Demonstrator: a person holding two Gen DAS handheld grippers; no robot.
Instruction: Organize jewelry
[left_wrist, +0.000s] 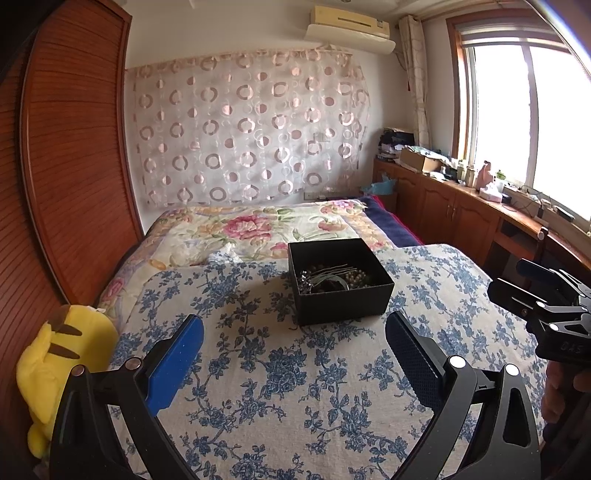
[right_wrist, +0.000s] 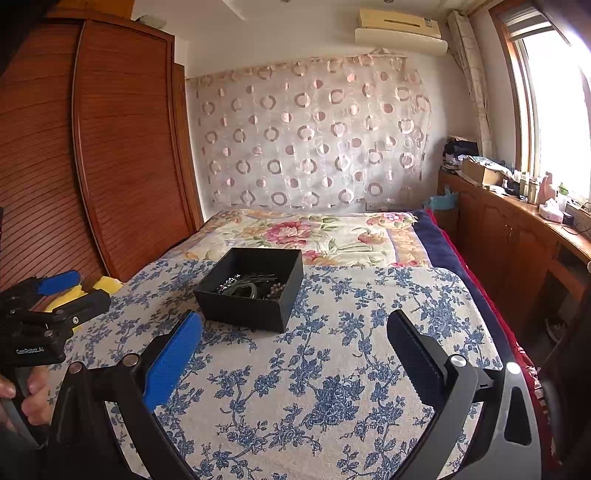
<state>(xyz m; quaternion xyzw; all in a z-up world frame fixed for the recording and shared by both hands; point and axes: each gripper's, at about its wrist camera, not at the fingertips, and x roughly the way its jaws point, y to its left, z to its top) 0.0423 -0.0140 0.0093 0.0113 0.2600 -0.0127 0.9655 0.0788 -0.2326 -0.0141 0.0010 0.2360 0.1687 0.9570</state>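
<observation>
An open black box (left_wrist: 340, 282) (right_wrist: 251, 288) stands on the blue-flowered cloth (left_wrist: 280, 369) (right_wrist: 314, 387) of the bed. Inside it lies a tangle of jewelry (left_wrist: 332, 278) (right_wrist: 251, 286): beads, a dark bangle and thin metal pins. My left gripper (left_wrist: 293, 328) is open, held just short of the box, nothing between its fingers. My right gripper (right_wrist: 293, 328) is open too, to the right of and nearer than the box, and holds nothing. Each gripper shows at the edge of the other's view, held by a hand (right_wrist: 31, 395).
A yellow plush toy (left_wrist: 62, 365) lies at the bed's left edge against the wooden wardrobe (left_wrist: 70, 166). A floral quilt (left_wrist: 258, 229) covers the far half of the bed. Wooden cabinets (left_wrist: 461, 210) with clutter run under the window on the right.
</observation>
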